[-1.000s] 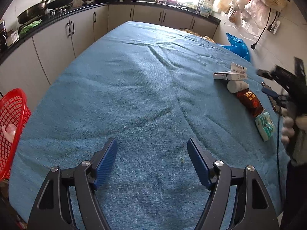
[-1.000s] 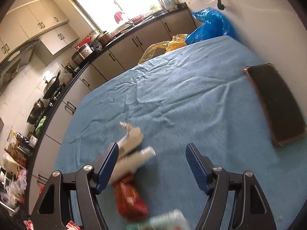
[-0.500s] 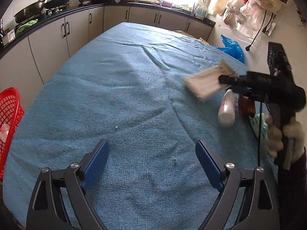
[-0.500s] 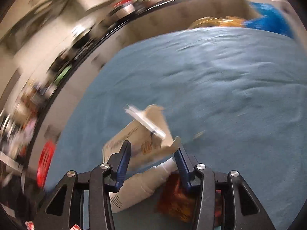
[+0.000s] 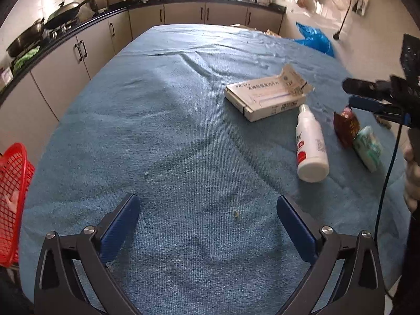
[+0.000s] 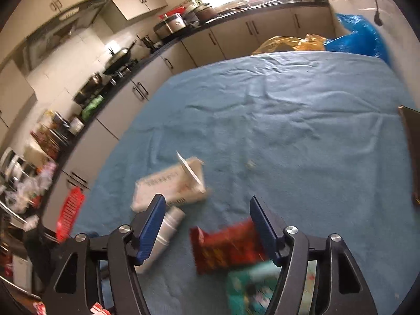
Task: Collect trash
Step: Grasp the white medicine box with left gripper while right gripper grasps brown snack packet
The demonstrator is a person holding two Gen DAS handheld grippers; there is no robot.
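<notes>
A torn-open white carton [image 5: 265, 97] lies on the blue tablecloth [image 5: 170, 120], also in the right wrist view [image 6: 170, 186]. Beside it lie a white bottle [image 5: 311, 147], a red snack packet [image 5: 346, 128] and a green tissue pack [image 5: 367, 148]. My left gripper [image 5: 207, 223] is open and empty near the table's front edge. My right gripper [image 6: 207, 225] is open and empty just above the red packet [image 6: 228, 246], with the bottle [image 6: 165, 233] by its left finger and the green pack [image 6: 252, 286] below. It shows at the right of the left wrist view [image 5: 367, 97].
A red basket [image 5: 11, 197] hangs off the table's left side, also in the right wrist view [image 6: 69, 212]. Kitchen cabinets [image 5: 78, 52] and a counter with pans run along the left and back. A blue bag [image 5: 315, 39] lies beyond the far right corner. A dark flat object [image 6: 412, 155] lies at the right edge.
My right gripper held the carton half a second ago; it has opened, dropped the carton farther left on the cloth, and pulled back over the red packet. The bottle shifted too.
</notes>
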